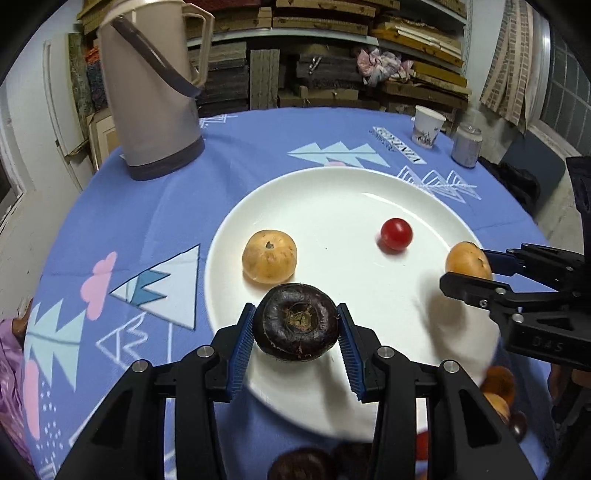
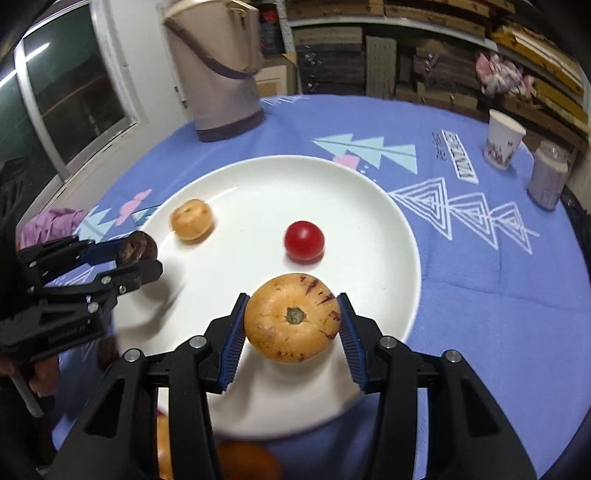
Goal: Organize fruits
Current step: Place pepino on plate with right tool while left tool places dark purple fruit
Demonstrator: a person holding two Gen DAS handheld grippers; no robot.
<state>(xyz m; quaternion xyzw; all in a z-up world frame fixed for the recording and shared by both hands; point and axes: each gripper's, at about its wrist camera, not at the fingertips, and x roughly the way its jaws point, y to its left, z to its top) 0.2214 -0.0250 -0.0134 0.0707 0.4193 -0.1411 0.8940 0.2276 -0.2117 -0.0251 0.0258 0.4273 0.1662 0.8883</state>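
From the left wrist: left gripper point(image 1: 296, 325) partly closed, blue pads pressing both sides of a dark purple round fruit point(image 1: 296, 325), held above the near rim of the white plate point(image 1: 332, 184). From the right wrist: right gripper point(image 2: 291, 319) also narrowly open, clamped on a tan purple-flecked fruit point(image 2: 291, 317) over the plate, with a cherry tomato point(image 2: 304, 240) and another tan fruit point(image 2: 191, 219) lying on it.

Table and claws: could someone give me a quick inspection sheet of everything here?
Surface: blue patterned tablecloth.
Job's things: white plate holding a red fruit and a tan fruit; more fruit near the plate's near edge.
Clutter: beige jug, paper cup, jar.
Claws: left claw grips a dark fruit; right claw grips a speckled tan fruit.
Cables: nothing seen.
Surroundings: stacked boards on shelves.
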